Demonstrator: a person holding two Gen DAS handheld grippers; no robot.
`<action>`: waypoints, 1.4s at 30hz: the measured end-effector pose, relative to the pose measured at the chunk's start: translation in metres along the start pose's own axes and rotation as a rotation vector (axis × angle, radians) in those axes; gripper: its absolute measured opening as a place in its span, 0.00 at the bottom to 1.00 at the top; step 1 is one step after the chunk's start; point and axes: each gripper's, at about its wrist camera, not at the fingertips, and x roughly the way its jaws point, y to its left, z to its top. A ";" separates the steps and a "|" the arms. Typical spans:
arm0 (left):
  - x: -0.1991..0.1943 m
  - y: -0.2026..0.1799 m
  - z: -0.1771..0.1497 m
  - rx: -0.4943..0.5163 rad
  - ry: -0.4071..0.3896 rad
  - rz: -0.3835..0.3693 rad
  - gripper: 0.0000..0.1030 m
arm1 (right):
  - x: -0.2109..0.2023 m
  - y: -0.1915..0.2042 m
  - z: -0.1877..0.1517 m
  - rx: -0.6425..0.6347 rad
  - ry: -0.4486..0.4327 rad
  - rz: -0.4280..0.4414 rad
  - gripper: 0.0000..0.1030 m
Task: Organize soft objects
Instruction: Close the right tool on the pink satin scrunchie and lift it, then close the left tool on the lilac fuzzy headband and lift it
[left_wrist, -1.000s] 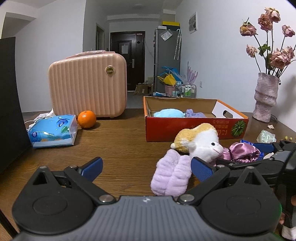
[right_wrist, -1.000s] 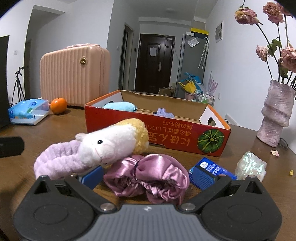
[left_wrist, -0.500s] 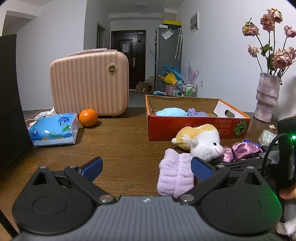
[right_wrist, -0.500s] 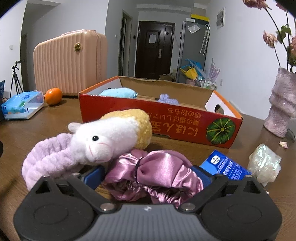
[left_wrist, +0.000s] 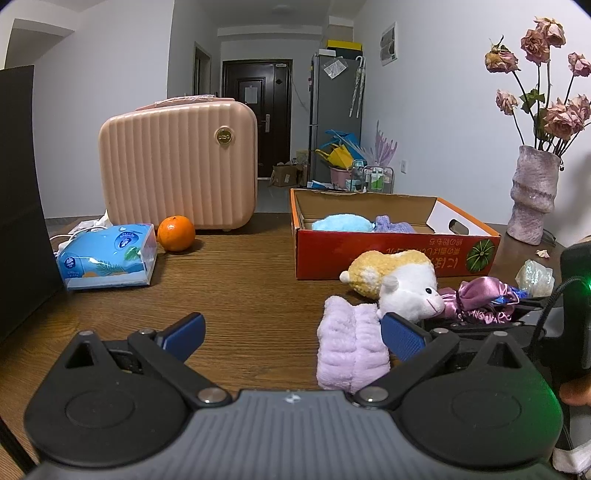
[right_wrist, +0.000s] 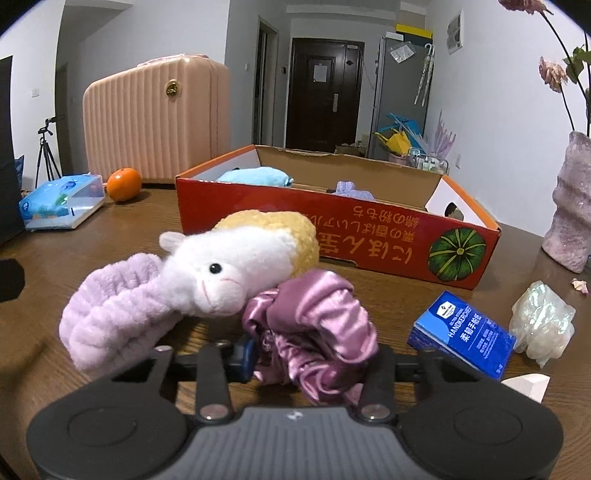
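A purple satin scrunchie (right_wrist: 314, 325) lies on the wooden table, and my right gripper (right_wrist: 306, 354) is shut on it; it also shows in the left wrist view (left_wrist: 480, 299). A white and yellow plush sheep (right_wrist: 236, 266) (left_wrist: 399, 284) rests on a lilac fuzzy headband (right_wrist: 107, 314) (left_wrist: 351, 350) just left of it. The red cardboard box (right_wrist: 369, 243) (left_wrist: 388, 251) behind holds a light blue plush (right_wrist: 255, 175) and a small lilac cloth (right_wrist: 351, 192). My left gripper (left_wrist: 291, 332) is open and empty, low over the table, with the headband by its right finger.
A blue handkerchief pack (right_wrist: 461, 336) and a crumpled clear wrapper (right_wrist: 543, 321) lie to the right. A pink vase (left_wrist: 532, 199) stands at the far right. A tissue pack (left_wrist: 107, 254), an orange (left_wrist: 176, 233) and a pink case (left_wrist: 177, 162) sit at the left back.
My right gripper has moved forward over the satin scrunchie and closed on it. My left gripper has stayed open and drifted slightly back and left.
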 end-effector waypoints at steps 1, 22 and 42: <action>0.000 0.000 0.000 -0.001 0.000 -0.001 1.00 | -0.002 0.000 -0.001 -0.001 -0.005 -0.001 0.32; 0.005 0.000 -0.002 -0.005 0.012 0.001 1.00 | -0.059 -0.033 -0.010 0.078 -0.164 -0.019 0.27; 0.051 -0.034 -0.010 0.067 0.123 -0.038 1.00 | -0.069 -0.051 -0.011 0.120 -0.200 -0.039 0.28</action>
